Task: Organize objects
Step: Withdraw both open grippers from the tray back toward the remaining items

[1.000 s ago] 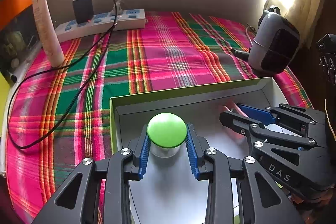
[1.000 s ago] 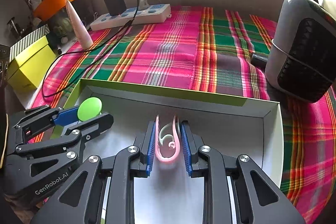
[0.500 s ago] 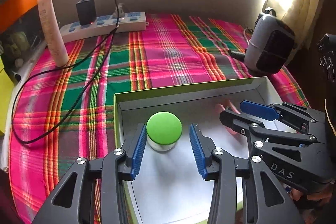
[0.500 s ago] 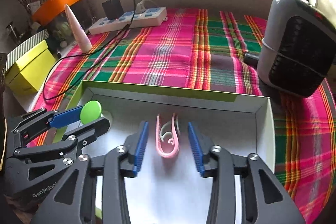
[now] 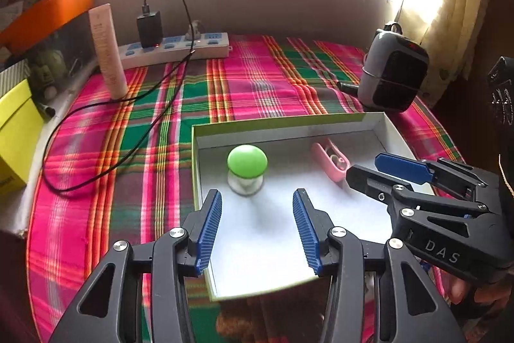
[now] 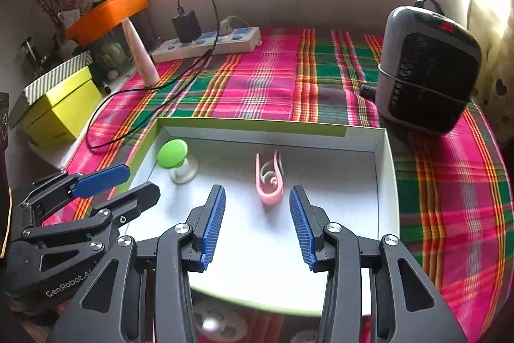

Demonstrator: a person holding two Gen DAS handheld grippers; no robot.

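A green-capped mushroom-shaped object (image 5: 246, 162) stands upright in the left part of a white, green-edged box (image 5: 289, 121). A pink clip (image 5: 331, 163) lies in the box's right part. My left gripper (image 5: 257, 198) is open and empty, pulled back just short of the green object. My right gripper (image 6: 257, 193) is open and empty, just behind the pink clip (image 6: 269, 179). The green object (image 6: 172, 154) and the box (image 6: 387, 182) also show in the right wrist view. Each gripper shows in the other's view: the right (image 5: 382, 167), the left (image 6: 123, 182).
The box sits on a plaid cloth (image 5: 250, 85). A power strip (image 5: 175, 49) with a black charger and a trailing cable (image 5: 96, 105) lies at the back. A pink tube (image 5: 106, 50) stands at the left, a grey heater (image 5: 393, 76) at the right, a yellow box (image 6: 62, 108) at the far left.
Both grippers opened, letting go of the green object and the pink clip inside the box, then drew back and up. Both objects stay in the box.
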